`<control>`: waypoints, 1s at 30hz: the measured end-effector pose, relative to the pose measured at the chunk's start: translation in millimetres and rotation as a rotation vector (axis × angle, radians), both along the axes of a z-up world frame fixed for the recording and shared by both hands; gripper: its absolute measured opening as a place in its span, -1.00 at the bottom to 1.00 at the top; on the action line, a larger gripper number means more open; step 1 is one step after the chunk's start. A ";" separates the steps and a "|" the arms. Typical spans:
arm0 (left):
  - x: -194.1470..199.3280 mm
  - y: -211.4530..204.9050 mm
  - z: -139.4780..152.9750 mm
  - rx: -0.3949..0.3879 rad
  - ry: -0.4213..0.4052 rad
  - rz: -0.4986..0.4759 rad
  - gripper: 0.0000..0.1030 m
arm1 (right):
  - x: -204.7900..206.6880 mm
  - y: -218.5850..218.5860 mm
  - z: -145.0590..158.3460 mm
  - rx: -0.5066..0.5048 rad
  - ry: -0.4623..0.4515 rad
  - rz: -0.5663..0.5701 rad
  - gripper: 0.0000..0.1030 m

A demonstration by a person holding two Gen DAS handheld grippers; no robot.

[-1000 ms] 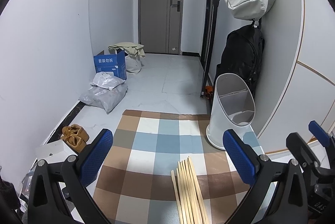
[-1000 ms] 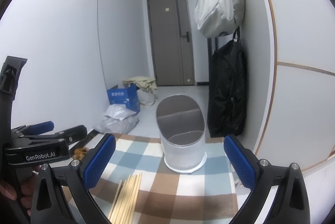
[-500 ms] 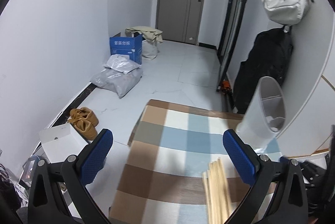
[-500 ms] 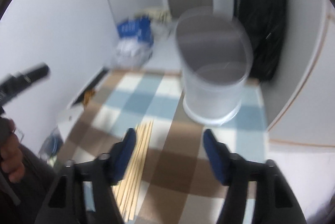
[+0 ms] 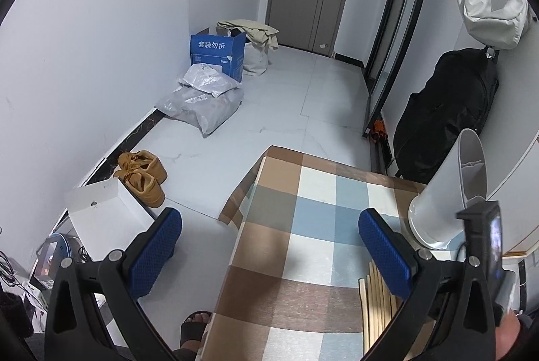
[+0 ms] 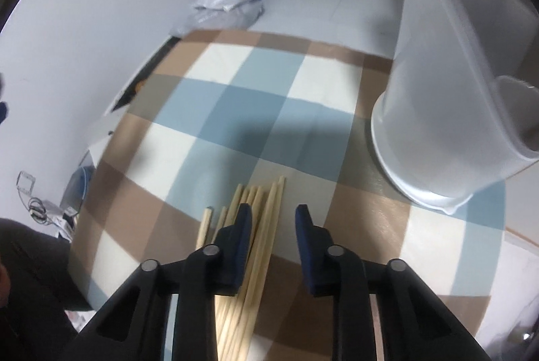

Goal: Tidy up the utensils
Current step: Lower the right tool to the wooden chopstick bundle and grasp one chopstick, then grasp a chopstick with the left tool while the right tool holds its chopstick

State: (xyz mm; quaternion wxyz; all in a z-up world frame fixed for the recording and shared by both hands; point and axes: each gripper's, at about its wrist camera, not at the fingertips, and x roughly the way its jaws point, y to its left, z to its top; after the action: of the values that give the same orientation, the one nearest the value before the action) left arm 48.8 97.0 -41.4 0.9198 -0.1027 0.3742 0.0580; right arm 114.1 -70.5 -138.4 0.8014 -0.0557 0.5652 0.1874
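Observation:
Several wooden chopsticks [image 6: 256,226] lie in a bundle on the checked tablecloth [image 6: 235,111]; they also show in the left wrist view [image 5: 374,297]. A white utensil holder [image 6: 448,111] stands at the right, also seen in the left wrist view [image 5: 448,199]. My right gripper [image 6: 273,219] is low over the chopstick bundle, its jaws partly closed with a narrow gap; the rightmost chopsticks lie between the fingers, which hold nothing. My left gripper [image 5: 269,246] is wide open and empty, held above the table's left part.
The table edge [image 5: 235,226] drops to a tiled floor. On the floor are a blue box [image 5: 217,52], grey bags [image 5: 202,104], brown shoes [image 5: 143,175] and a white box [image 5: 104,209]. A black bag [image 5: 441,118] hangs by the wall.
My right gripper has dropped down and forward onto the chopsticks and narrowed its jaws. My left gripper has swung left and stayed wide open.

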 end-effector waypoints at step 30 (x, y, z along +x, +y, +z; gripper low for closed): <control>15.2 -58.2 -73.9 -0.035 0.372 -0.259 0.98 | -33.5 -80.8 66.6 0.438 -0.211 -0.219 -0.93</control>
State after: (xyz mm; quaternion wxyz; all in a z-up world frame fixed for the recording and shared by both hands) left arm 64.1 38.8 -115.4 0.8328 -0.0572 0.5484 -0.0489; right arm 80.6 -151.3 -71.8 0.8645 0.1612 0.4271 0.2104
